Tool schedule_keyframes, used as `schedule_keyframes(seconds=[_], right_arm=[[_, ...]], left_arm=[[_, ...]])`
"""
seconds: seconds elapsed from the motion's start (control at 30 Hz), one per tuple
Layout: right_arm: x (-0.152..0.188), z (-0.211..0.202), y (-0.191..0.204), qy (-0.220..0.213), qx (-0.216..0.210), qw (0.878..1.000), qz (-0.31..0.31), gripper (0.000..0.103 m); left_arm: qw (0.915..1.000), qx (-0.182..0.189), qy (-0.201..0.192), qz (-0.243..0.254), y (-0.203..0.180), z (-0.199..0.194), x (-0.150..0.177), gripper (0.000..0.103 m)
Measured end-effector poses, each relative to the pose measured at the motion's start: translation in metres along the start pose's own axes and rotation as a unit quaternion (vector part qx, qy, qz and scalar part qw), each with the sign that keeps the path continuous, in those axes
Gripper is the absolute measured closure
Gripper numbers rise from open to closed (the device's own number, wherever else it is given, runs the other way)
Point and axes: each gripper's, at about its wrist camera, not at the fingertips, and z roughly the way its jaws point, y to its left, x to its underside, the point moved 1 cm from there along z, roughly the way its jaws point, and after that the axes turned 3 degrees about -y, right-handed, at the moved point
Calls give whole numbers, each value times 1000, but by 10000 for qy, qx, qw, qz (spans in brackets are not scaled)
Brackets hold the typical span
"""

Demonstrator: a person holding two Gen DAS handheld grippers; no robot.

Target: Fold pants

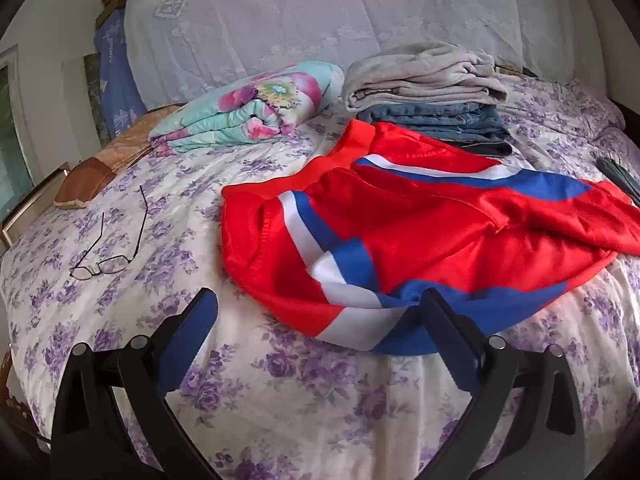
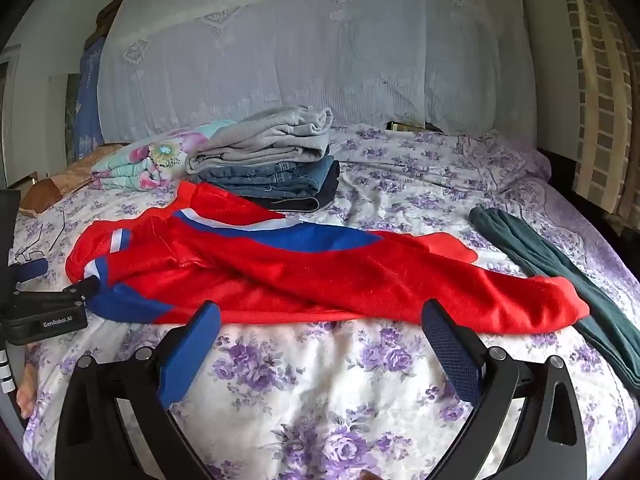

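Red track pants [image 1: 420,236] with blue and white stripes lie spread and rumpled across the floral bed; they also show in the right wrist view [image 2: 320,276]. My left gripper [image 1: 320,304] is open at the pants' waist end, its right finger touching the blue and white edge. It also shows at the left of the right wrist view [image 2: 60,280]. My right gripper [image 2: 320,314] is open and empty, just short of the near edge of the red legs.
A stack of folded grey and denim clothes [image 2: 276,164] sits behind the pants. A floral folded quilt [image 1: 248,108] lies at back left. Eyeglasses [image 1: 104,260] lie on the bed at left. Dark green pants [image 2: 568,276] lie at right. A net curtain hangs behind.
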Motion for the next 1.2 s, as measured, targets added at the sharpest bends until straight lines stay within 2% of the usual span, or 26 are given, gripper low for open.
schedule_keyframes(seconds=[0.03,0.13,0.23,0.43,0.7,1.2], right_arm=[[0,4,-1,312,-8,9995,27,3],[-1,3,-1,247,-20,9997,36,3],[-1,2,-2,260,-9,9997,11,3],[3,10,0,374,-48,9993,-2,3],[6,12,-2,447,-30,9989,98,3],[4,8,-6,387,5,9991,153,3]], left_arm=[[10000,6,8,1,-1,0,0,4],[10000,44,30,65,-5,1,0,4],[9999,100,-22,-94,2,-3,0,4],[9998,-26,-188,-105,4,-8,0,4],[9998,-37,-176,-103,4,-9,-1,4],[9996,195,-201,-104,2,-9,0,4]])
